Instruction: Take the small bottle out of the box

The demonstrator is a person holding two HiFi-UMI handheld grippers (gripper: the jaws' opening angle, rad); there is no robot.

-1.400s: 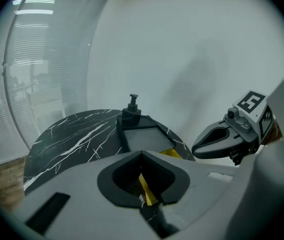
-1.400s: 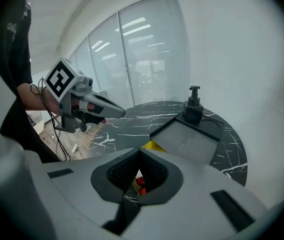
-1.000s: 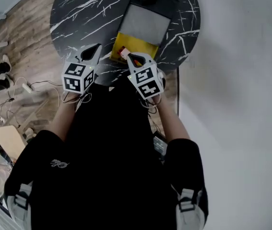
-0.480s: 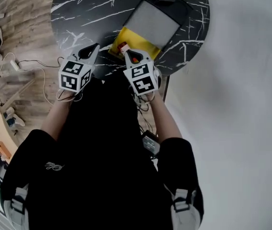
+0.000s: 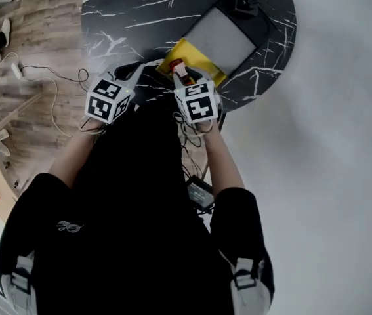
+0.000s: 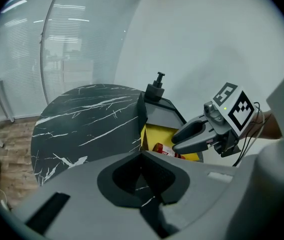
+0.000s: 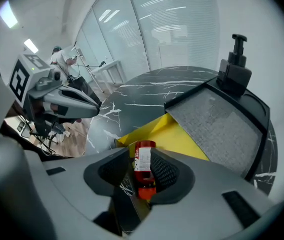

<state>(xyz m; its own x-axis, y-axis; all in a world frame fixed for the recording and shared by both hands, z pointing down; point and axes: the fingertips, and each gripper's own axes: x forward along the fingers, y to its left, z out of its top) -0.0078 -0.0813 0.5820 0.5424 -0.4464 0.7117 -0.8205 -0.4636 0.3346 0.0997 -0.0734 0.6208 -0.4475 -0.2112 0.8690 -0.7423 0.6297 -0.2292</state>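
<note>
A round black marble bench (image 5: 126, 18) with white veins fills the upper part of the head view, standing on a wooden plank floor (image 5: 35, 38). On its right side lies a flat grey panel in a black rim (image 5: 224, 35), with a black pump-shaped fitting (image 5: 245, 4) at its far end. Touching the panel's near edge is the open yellow box (image 5: 199, 59), close to the bench's edge.

The person, in a black top (image 5: 140, 209), holds both grippers over the near rim of the bench. The left gripper (image 7: 94, 104) hangs over bare marble just left of the box. Its jaws are closed tip to tip, with nothing between them.

The right gripper (image 6: 176, 140) points steeply down at the near end of the yellow box. Its jaws have just been opening and now stand apart. The small red bottle with a white label (image 7: 143, 160) lies between them, its orange-red cap toward the gripper's body. There is a gap between the bottle and the jaw on its left, while it sits close against the other jaw. From the left gripper view the bottle lies low in the box at its near edge; whether it rests on the box floor cannot be made out.
</note>
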